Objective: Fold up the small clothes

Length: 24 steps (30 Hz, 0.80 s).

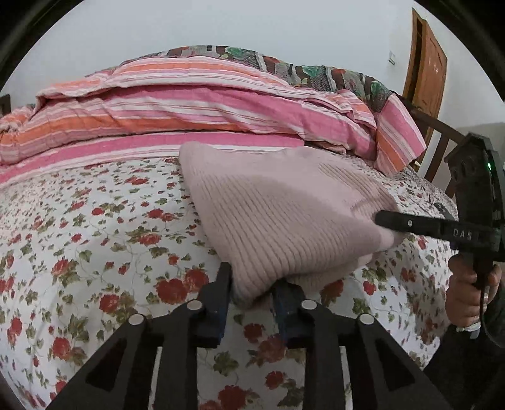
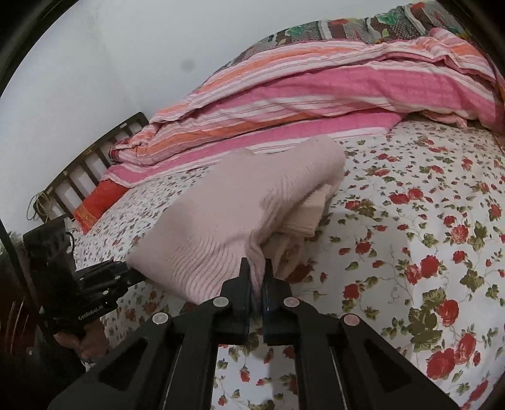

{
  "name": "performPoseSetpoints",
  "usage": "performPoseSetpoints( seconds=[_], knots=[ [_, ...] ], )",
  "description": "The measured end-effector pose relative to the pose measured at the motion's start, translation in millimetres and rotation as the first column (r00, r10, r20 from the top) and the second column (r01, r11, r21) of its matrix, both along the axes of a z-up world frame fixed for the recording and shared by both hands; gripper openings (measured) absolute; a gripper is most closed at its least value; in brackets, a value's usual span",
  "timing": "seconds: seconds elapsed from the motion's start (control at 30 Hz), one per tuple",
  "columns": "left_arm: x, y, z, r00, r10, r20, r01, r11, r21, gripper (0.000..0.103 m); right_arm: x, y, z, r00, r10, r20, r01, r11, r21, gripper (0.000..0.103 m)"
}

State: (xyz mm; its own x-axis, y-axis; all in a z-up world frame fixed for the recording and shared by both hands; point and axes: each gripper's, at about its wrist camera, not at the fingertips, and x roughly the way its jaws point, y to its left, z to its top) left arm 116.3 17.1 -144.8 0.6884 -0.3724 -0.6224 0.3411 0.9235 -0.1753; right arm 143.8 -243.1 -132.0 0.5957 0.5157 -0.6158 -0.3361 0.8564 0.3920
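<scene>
Fingers: L pair [image 1: 252,280] clamped on pink sweater [image 1: 277,208] near corner, R pair [image 2: 256,271] pinching other corner; bedsheet [image 1: 94,239] below.

Home bedroom: bed with rose-print floral sheet [image 1: 94,236]; pink-and-orange striped quilt [image 1: 189,104] bunched at twelve o'clock; dark slatted wooden bedframe [image 2: 91,161]; wooden door [image 1: 426,72] at two o'clock; plain white walls [image 1: 252,22].

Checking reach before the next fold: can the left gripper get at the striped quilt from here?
Probably not as things stand. The left gripper is shut on the pink knit garment's near edge, and that garment lies between it and the striped quilt at the far side.
</scene>
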Motion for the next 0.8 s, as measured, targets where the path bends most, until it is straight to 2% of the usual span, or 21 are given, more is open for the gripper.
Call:
performPoseSetpoints(
  seconds=[0.07, 0.1, 0.13, 0.17, 0.23, 0.37, 0.5, 0.57, 0.6, 0.63, 0.7, 0.73, 0.8],
  knots=[
    [-3.1, 1.8, 2.3, 1.000, -0.005, -0.007, 0.005, 1.000, 0.000, 0.032, -1.1, 0.7, 0.5, 1.000, 0.011, 0.003, -0.011, 1.000, -0.004, 0.012],
    [-5.4, 3.4, 3.5, 1.000, -0.002, -0.012, 0.002, 1.000, -0.003, 0.036, -1.2, 0.6, 1.4, 1.000, 0.006, 0.005, -0.006, 1.000, -0.006, 0.018],
    [-10.7, 6.7, 5.1, 1.000, 0.002, -0.014, -0.002, 1.000, -0.017, 0.044, -1.4, -0.5, 4.3, 1.000, 0.000, 0.010, 0.000, 1.000, -0.004, 0.024],
    [-15.2, 9.3, 6.6, 1.000, 0.001, -0.004, -0.001, 0.999, -0.034, 0.053, -1.7, -1.8, 8.1, 1.000, 0.001, 0.020, -0.001, 1.000, 0.004, 0.025],
    [-23.6, 14.7, 11.9, 1.000, 0.006, 0.019, -0.005, 0.998, -0.069, 0.063, -2.2, -3.5, 17.6, 0.999, -0.010, 0.051, 0.009, 1.000, 0.018, 0.025],
    [-17.6, 19.4, 26.0, 0.999, 0.026, 0.045, -0.021, 0.994, -0.110, 0.063, 5.7, 0.2, 32.5, 0.994, -0.046, 0.095, 0.045, 0.999, 0.015, 0.029],
    [22.7, 23.7, 40.2, 0.997, 0.083, 0.001, -0.082, 0.985, -0.152, 0.063, 36.8, 8.7, 33.0, 0.993, -0.116, 0.038, 0.117, 0.993, -0.034, 0.029],
    [43.9, 21.0, 45.7, 0.996, 0.094, -0.001, -0.093, 0.987, -0.135, 0.063, 55.5, 14.4, 30.3, 0.988, -0.151, 0.012, 0.152, 0.983, -0.103, 0.029],
    [56.1, 18.2, 47.4, 0.995, 0.098, -0.005, -0.098, 0.988, -0.115, 0.063, 62.0, 16.3, 28.0, 0.988, -0.156, 0.002, 0.155, 0.981, -0.120, 0.028],
    [70.0, 14.3, 47.8, 0.995, 0.101, -0.010, -0.101, 0.990, -0.096, 0.063, 65.7, 17.1, 24.9, 0.989, -0.147, -0.004, 0.145, 0.982, -0.120, 0.015],
    [83.0, 11.6, 44.4, 0.995, 0.100, -0.016, -0.101, 0.990, -0.095, 0.063, 57.2, 14.9, 24.8, 0.993, -0.108, 0.055, 0.113, 0.989, -0.099, 0.012],
    [87.6, 11.1, 40.8, 0.994, 0.107, -0.022, -0.109, 0.989, -0.098, 0.063, 45.4, 9.9, 28.7, 0.990, -0.079, 0.117, 0.088, 0.993, -0.073, 0.011],
    [89.8, 11.2, 31.9, 0.994, 0.107, -0.031, -0.110, 0.986, -0.122, 0.063, 29.8, -4.0, 34.9, 0.983, -0.055, 0.177, 0.059, 0.998, -0.017, 0.011]
  ],
)
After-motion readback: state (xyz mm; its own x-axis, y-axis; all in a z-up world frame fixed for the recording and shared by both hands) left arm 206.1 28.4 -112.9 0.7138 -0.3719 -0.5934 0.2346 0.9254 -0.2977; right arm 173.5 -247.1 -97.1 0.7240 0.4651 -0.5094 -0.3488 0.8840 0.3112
